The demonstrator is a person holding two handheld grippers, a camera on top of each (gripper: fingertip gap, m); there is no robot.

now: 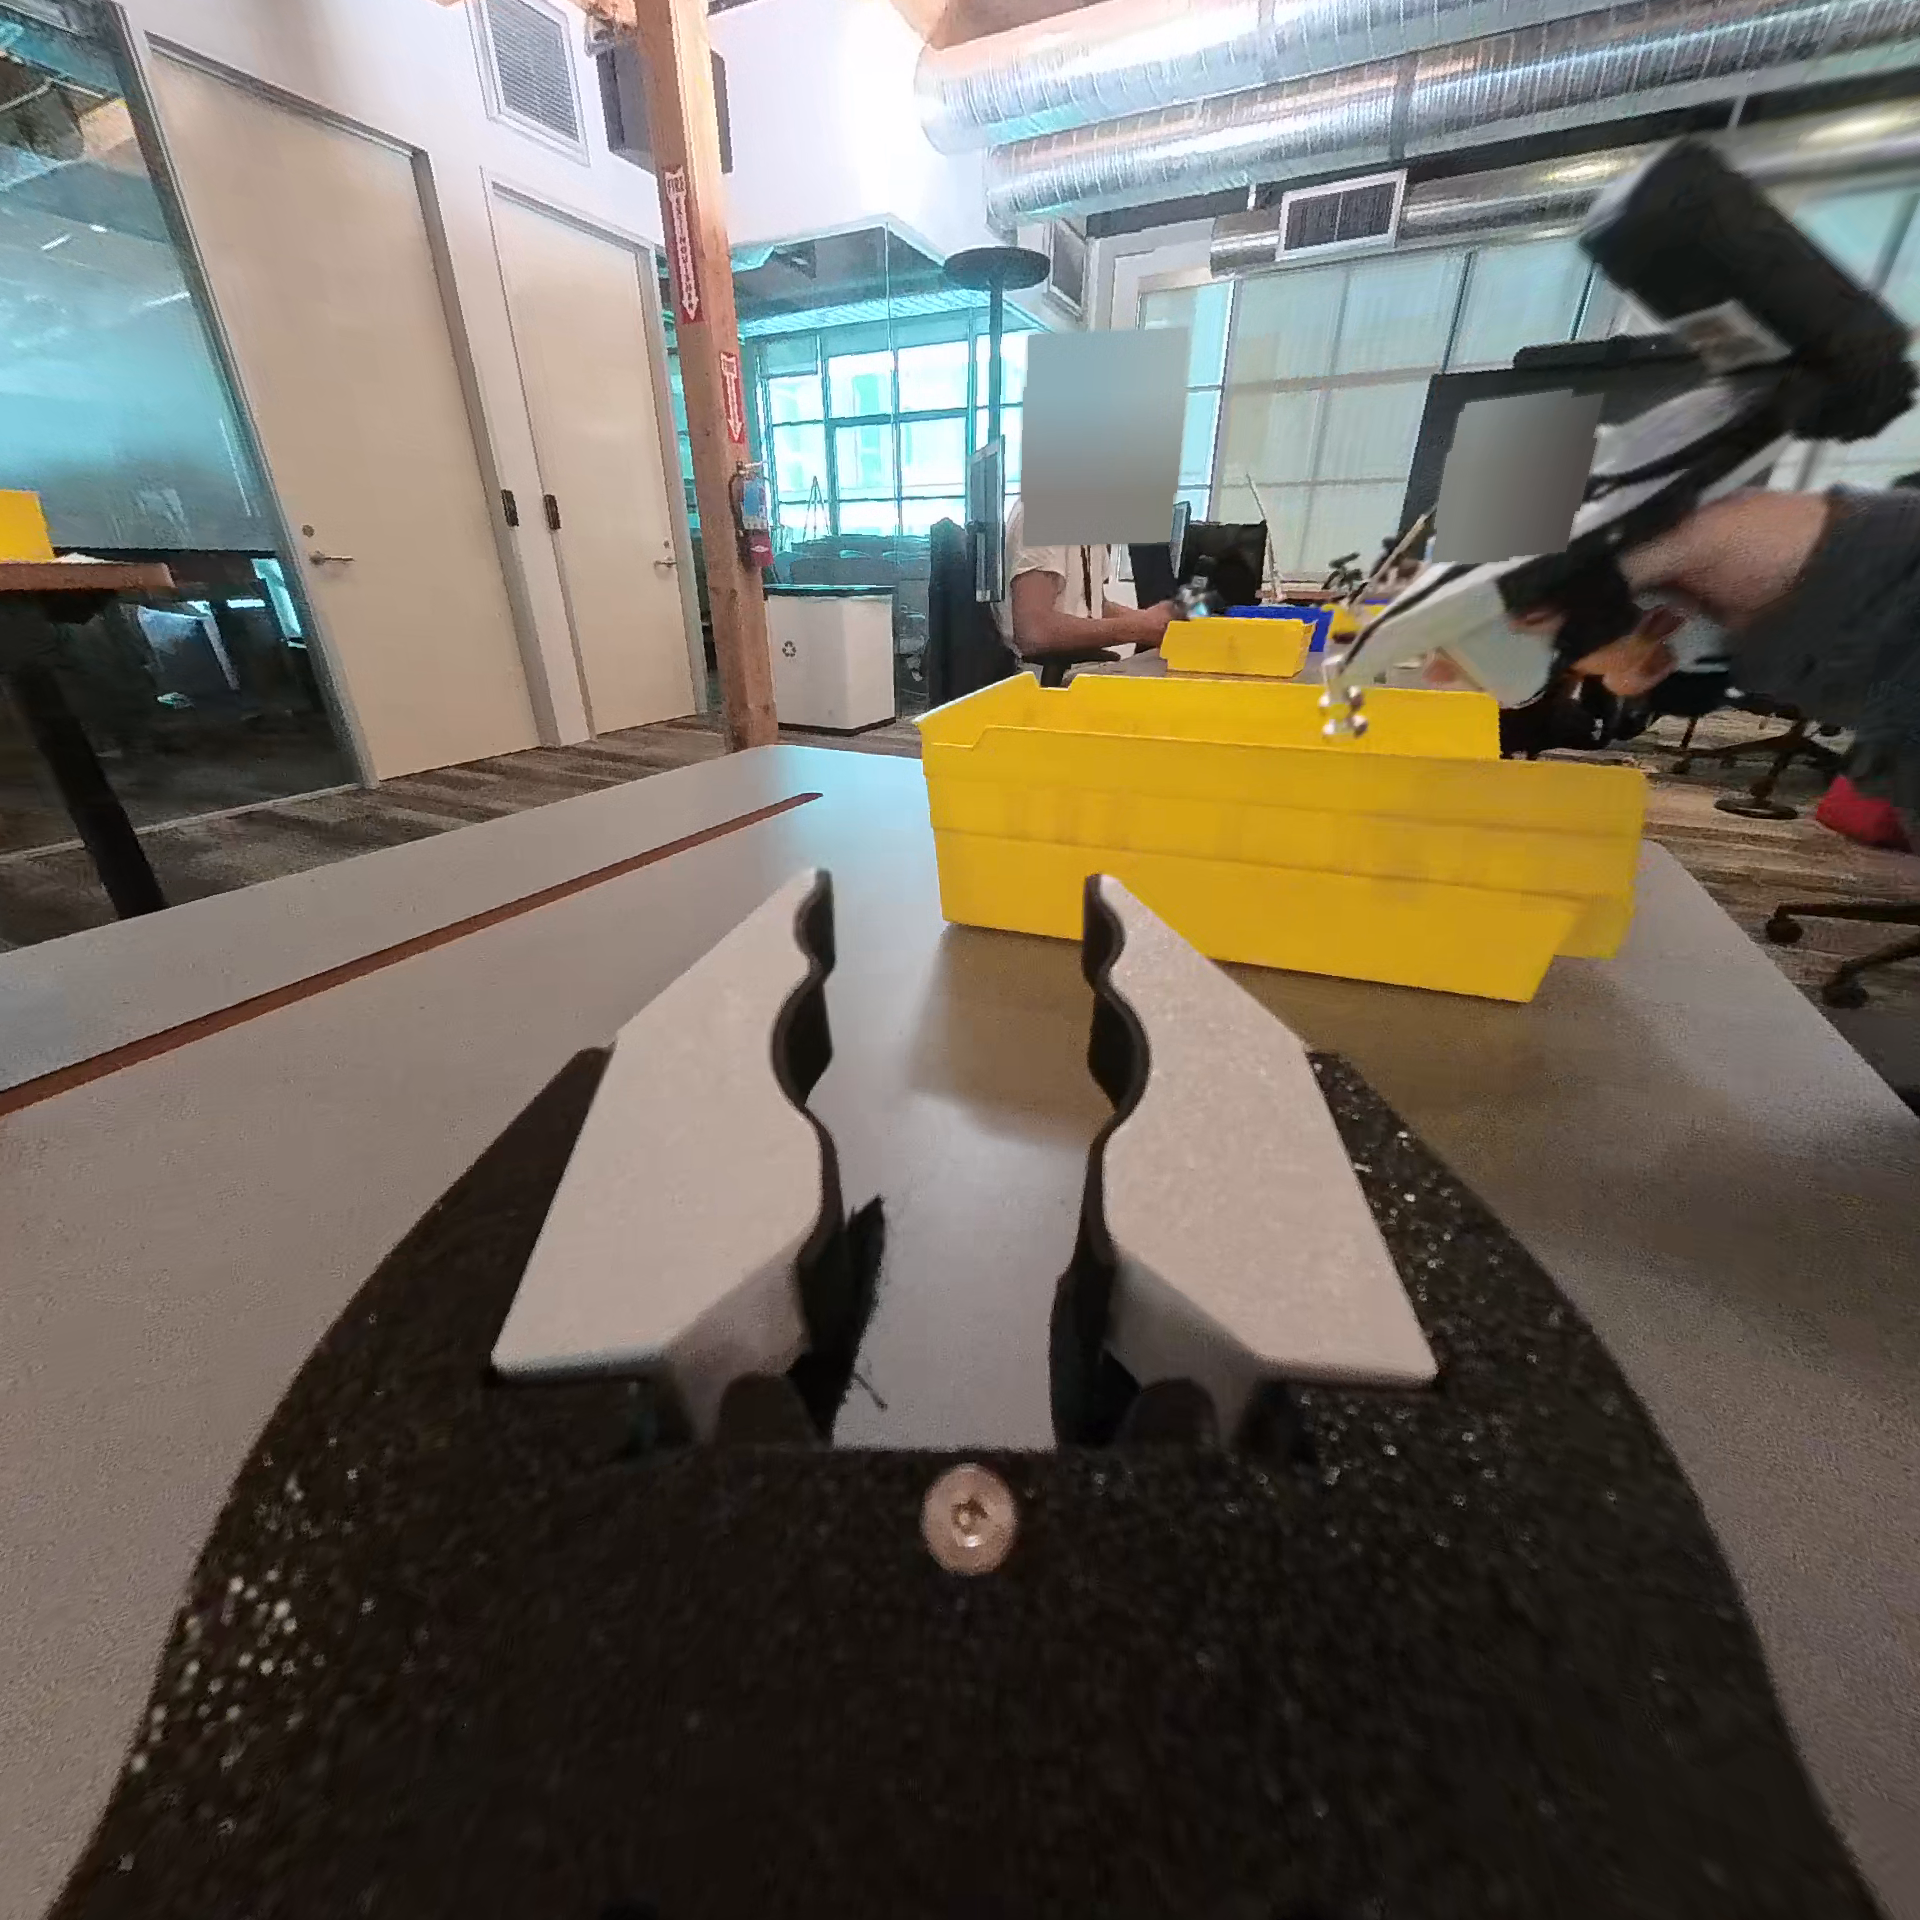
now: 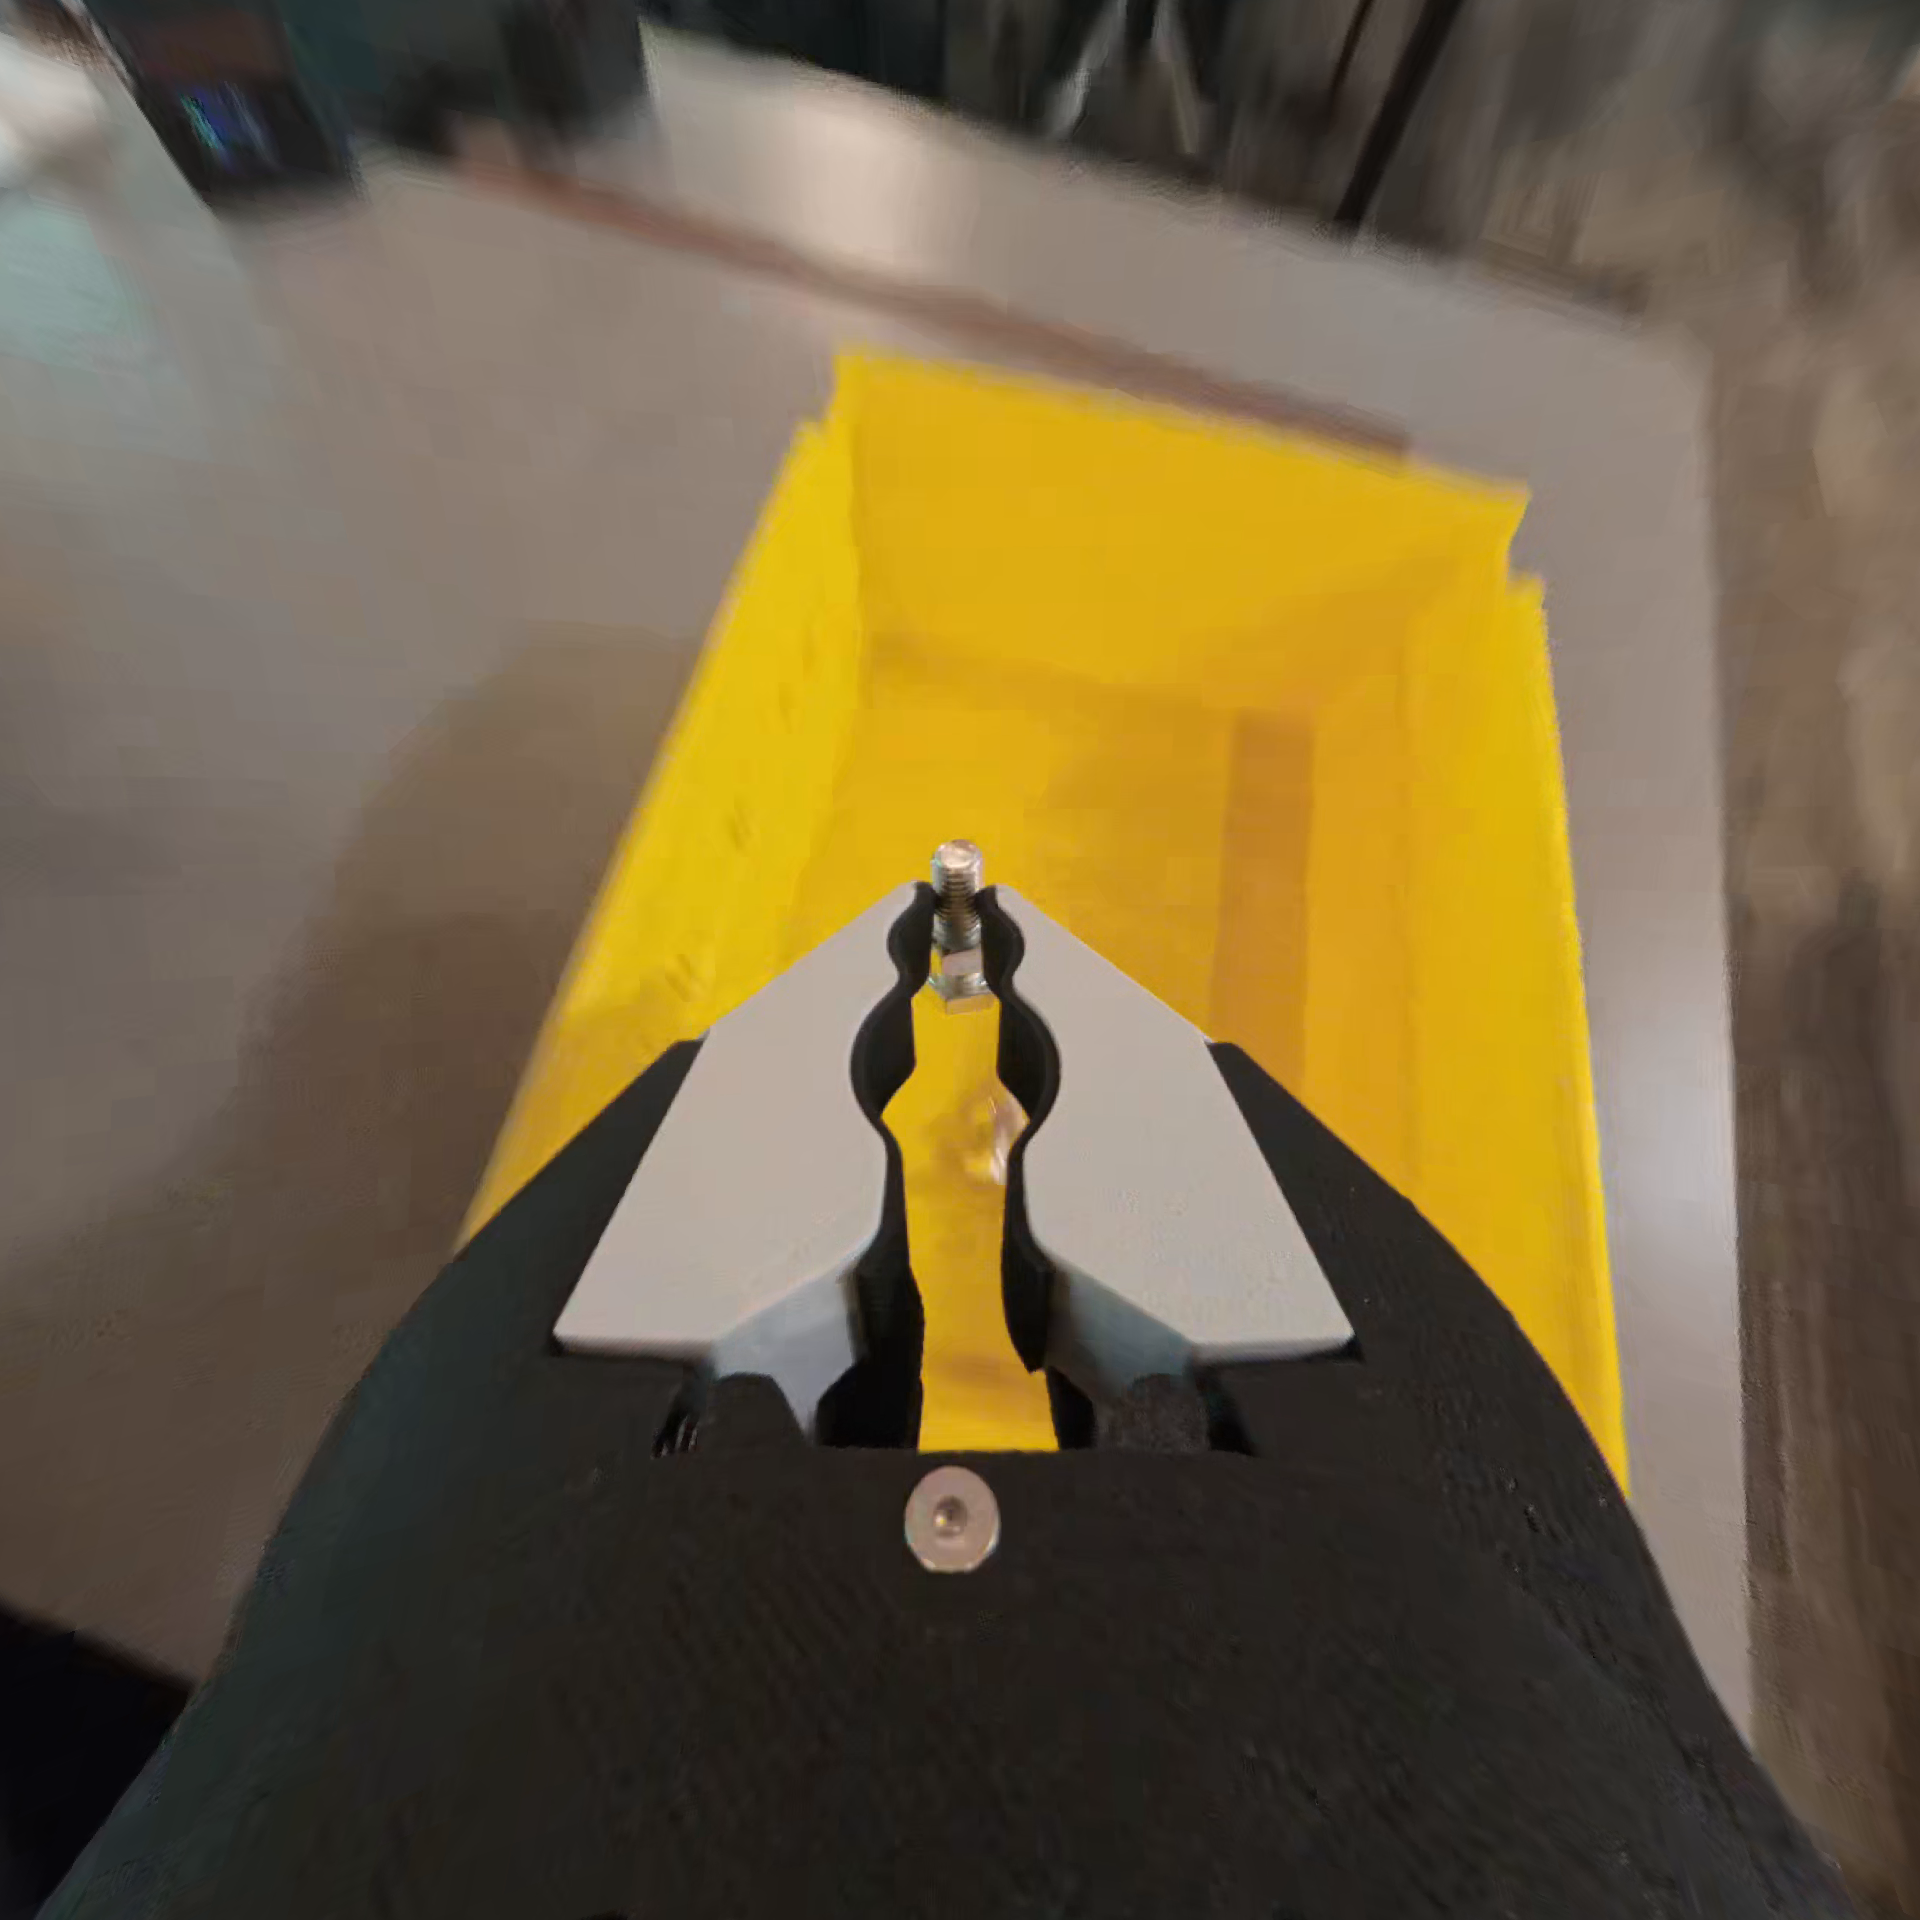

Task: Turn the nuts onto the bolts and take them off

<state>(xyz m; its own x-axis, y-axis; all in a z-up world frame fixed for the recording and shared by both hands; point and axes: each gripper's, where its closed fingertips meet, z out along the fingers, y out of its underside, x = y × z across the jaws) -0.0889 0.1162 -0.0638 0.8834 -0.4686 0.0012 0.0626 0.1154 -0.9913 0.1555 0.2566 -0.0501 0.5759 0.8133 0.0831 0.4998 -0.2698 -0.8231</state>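
My right gripper (image 2: 956, 909) is shut on a small silver bolt (image 2: 957, 904) with a nut (image 2: 961, 982) on its shaft, and holds it above the open yellow bin (image 2: 1091, 582). In the left wrist view that gripper (image 1: 1340, 681) hangs over the yellow bin (image 1: 1247, 831) with the bolt (image 1: 1342, 712) at its tips. My left gripper (image 1: 961, 914) is open and empty, low over the grey table (image 1: 312, 1143), pointing at the bin's near side. Another small metal piece (image 2: 982, 1132) lies blurred on the bin floor.
More yellow and blue bins (image 1: 1236, 644) sit on a farther table where a person sits at a desk. A wooden post (image 1: 707, 364) and doors stand to the left. Office chairs (image 1: 1839, 935) stand right of the table edge. There is about 30 cm between the tips of the two grippers.
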